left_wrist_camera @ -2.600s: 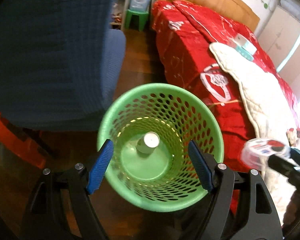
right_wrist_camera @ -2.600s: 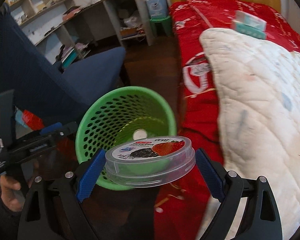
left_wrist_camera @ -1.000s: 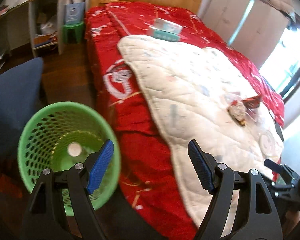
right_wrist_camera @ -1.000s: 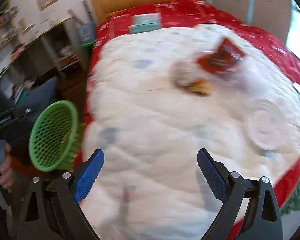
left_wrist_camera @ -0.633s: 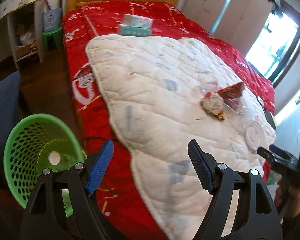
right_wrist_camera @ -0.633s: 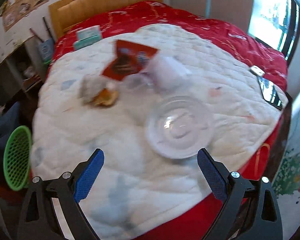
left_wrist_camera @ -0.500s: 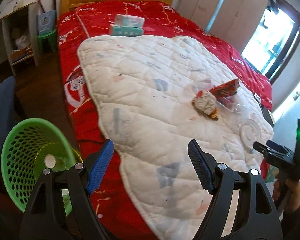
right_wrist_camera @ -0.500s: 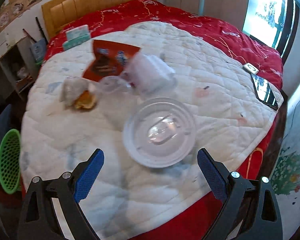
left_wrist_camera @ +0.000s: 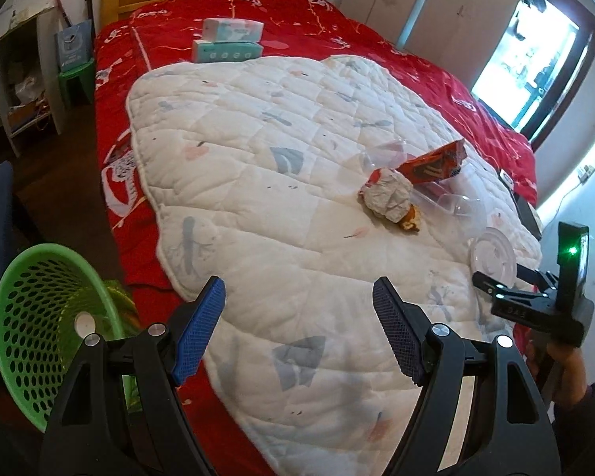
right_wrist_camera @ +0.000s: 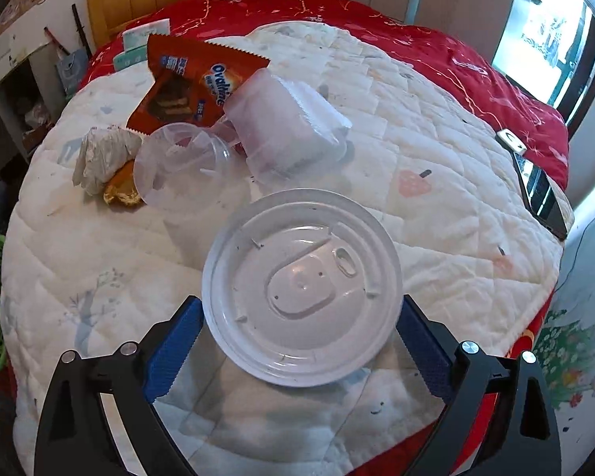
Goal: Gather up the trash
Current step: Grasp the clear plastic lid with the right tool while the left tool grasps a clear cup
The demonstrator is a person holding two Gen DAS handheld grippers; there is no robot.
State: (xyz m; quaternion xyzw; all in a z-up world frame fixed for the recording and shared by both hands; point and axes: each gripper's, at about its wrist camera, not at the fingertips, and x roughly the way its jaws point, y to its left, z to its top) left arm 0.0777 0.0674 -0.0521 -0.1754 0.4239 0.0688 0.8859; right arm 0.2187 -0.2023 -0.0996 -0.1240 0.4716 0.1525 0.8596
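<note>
Two blue pads of the right gripper (right_wrist_camera: 299, 341), whose jaws have just been opening, are spread around a clear plastic lid (right_wrist_camera: 301, 291) on the white quilt (right_wrist_camera: 436, 206), unpressed. Beyond lie a clear cup (right_wrist_camera: 180, 168), a crumpled wrapper (right_wrist_camera: 101, 154) and a red snack packet (right_wrist_camera: 186, 83). The left gripper (left_wrist_camera: 297, 327) is held wide, empty, beside the green basket (left_wrist_camera: 27, 317).

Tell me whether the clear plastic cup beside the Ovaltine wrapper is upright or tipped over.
Tipped over. The clear plastic cup lies on its side on the white quilt, its round open mouth facing the camera, beside the wrapper.
</note>
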